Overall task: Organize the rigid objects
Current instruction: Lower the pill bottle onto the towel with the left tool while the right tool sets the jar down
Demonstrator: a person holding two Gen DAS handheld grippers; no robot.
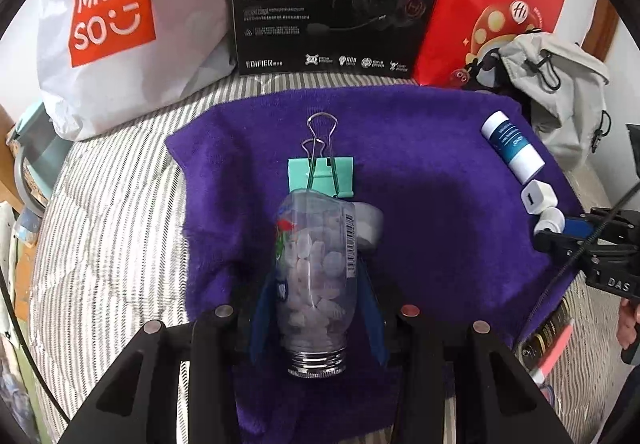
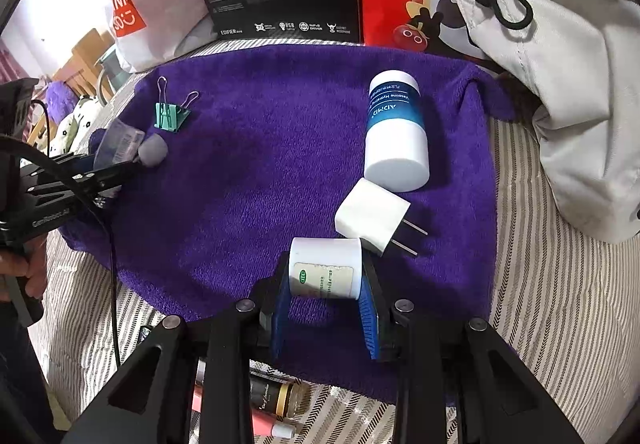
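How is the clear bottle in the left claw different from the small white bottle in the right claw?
The clear bottle is transparent, showing pale pieces inside; the small white bottle is opaque, so its contents are hidden. The clear bottle has no cap on its threaded neck; no opening shows on the white one. The clear bottle lies along the claw's fingers, the white one across them. Both are gripped over the purple towel.

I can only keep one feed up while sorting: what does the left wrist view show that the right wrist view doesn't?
Only the left wrist view: the clear bottle of pale pieces lengthwise between the left hand-held gripper fingers, its uncapped threaded neck toward the camera.

Only the right wrist view: the small white jar between the right hand-held gripper fingers, and the charger prongs.

Both: the purple towel, green binder clip, blue-and-white bottle, grey cap.
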